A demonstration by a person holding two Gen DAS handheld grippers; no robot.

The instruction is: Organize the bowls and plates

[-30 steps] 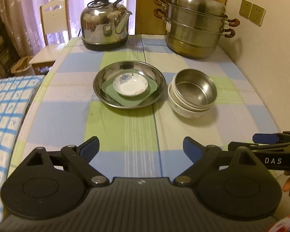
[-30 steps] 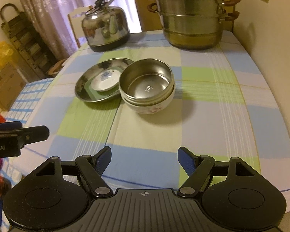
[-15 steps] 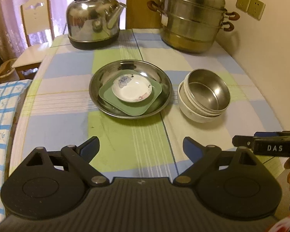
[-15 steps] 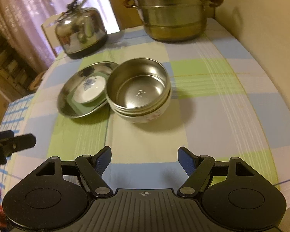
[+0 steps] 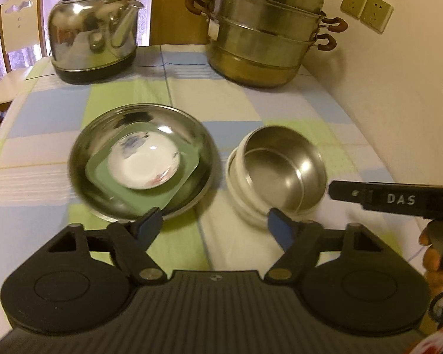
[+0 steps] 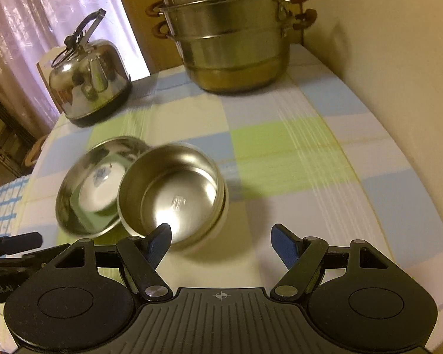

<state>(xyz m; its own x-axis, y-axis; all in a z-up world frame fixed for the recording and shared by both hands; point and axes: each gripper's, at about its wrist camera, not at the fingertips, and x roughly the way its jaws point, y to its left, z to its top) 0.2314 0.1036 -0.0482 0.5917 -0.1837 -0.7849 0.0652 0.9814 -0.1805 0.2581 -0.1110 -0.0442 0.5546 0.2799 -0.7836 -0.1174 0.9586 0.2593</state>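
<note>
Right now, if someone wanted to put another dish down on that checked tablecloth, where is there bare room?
The widest bare stretch lies right of the nested bowls, running to the wall-side edge of the tablecloth. Another band lies between the dishes and the kettle and steamer pot. It is crowded where the steel plate sits next to the bowls.

Ahead of the left tool [image 5: 215, 225], the plate [image 5: 103, 194] and bowls [image 5: 283, 174] leave a narrow gap; the kettle [image 5: 93, 37] and steamer [image 5: 265, 38] block farther back.
</note>
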